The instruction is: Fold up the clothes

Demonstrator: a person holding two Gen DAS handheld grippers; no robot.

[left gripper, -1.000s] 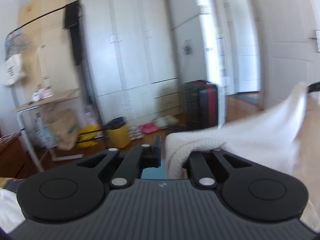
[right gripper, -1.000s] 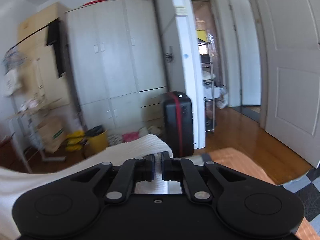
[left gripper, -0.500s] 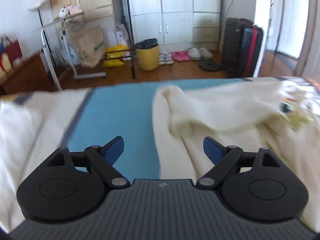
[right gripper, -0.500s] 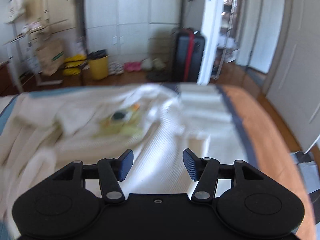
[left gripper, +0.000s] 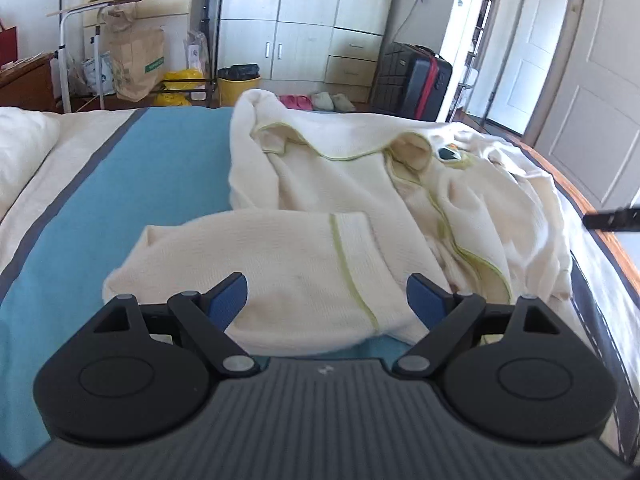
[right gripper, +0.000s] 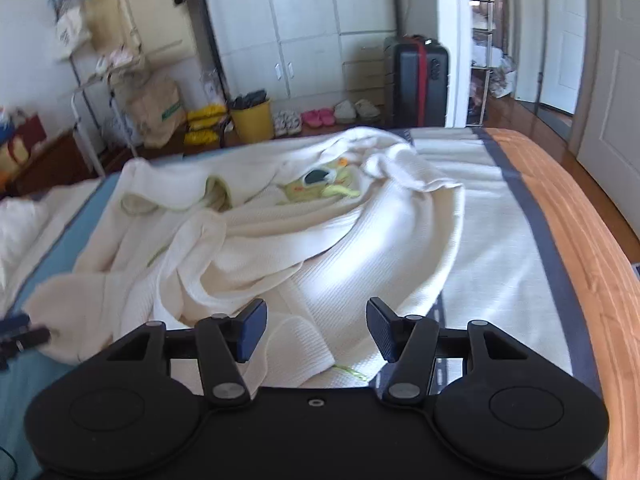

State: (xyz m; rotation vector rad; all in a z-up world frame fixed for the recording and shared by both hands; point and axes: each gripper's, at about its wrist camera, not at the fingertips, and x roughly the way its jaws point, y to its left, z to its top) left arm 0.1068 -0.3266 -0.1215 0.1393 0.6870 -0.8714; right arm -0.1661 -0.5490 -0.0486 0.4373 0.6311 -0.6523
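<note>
A cream knitted garment (left gripper: 360, 184) with thin green trim and a green patch lies crumpled on the bed (left gripper: 120, 184). One sleeve with a green stripe (left gripper: 288, 264) lies flat toward me. My left gripper (left gripper: 326, 298) is open and empty, just above the near edge of that sleeve. In the right wrist view the same garment (right gripper: 280, 232) lies heaped on the bed. My right gripper (right gripper: 316, 326) is open and empty over the garment's near edge. The left gripper's tip shows at that view's left edge (right gripper: 20, 334).
The bed cover has a blue band (left gripper: 100, 208), cream stripes and an orange band (right gripper: 568, 232) at the right. A white pillow (left gripper: 20, 148) lies at the left. Beyond the bed are a wardrobe (left gripper: 312, 16), a black suitcase (left gripper: 416, 80), a yellow bin (right gripper: 252, 118) and shoes.
Both grippers were shut on the lifted garment a second ago. They have let go and opened. The garment now lies crumpled on the bed and both views tilted down toward it.
</note>
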